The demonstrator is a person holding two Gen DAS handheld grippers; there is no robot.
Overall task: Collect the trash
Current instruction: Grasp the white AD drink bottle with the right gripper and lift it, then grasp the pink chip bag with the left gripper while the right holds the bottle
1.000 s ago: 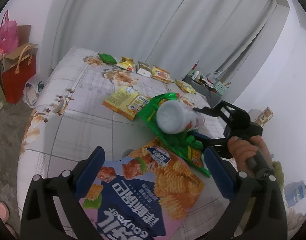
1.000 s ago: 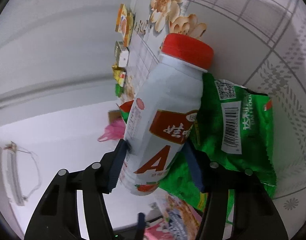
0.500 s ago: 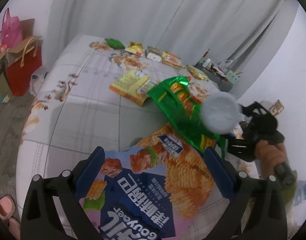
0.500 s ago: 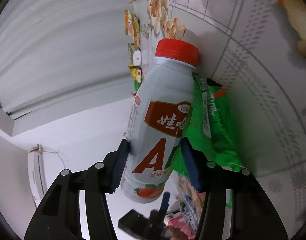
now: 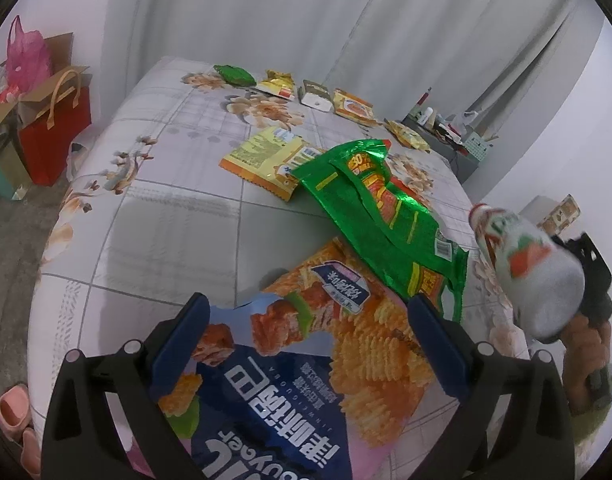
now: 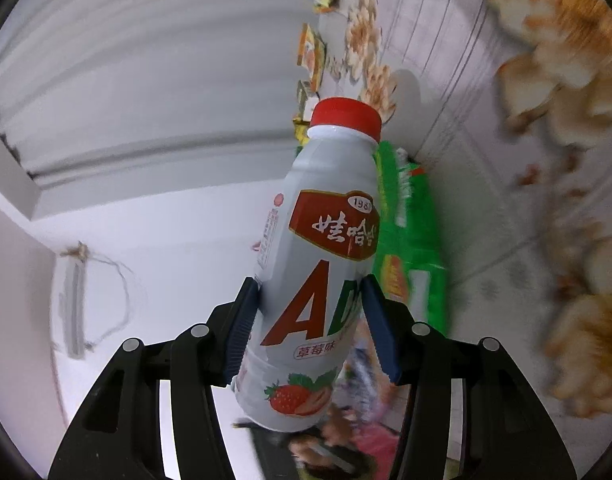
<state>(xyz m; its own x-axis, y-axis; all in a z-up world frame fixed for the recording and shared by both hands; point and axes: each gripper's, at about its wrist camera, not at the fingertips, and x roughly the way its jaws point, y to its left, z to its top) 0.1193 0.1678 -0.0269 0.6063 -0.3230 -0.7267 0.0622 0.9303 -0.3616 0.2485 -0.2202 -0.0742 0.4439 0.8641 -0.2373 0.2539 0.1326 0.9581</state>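
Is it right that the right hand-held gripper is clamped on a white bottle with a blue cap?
Not quite: the cap is red, not blue, as the right wrist view shows. The right hand-held gripper is indeed clamped on the white bottle.

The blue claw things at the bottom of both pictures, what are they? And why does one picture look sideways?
They are grabbing tools, like big tongs. A person holds one in each hand, and each tool has a small camera that looks out along its two jaws. So there are two pictures, one from each tool.

The left gripper hangs over a bed with a flowery sheet. Its jaws stand on either side of a blue chip bag, and a green snack bag lies just past it. More wrappers lie further up the bed.

The right gripper squeezes a white drink bottle with a red cap. The hand holds that tool turned on its side, so its picture looks tipped over. You can see the same bottle at the right edge of the left tool's picture.
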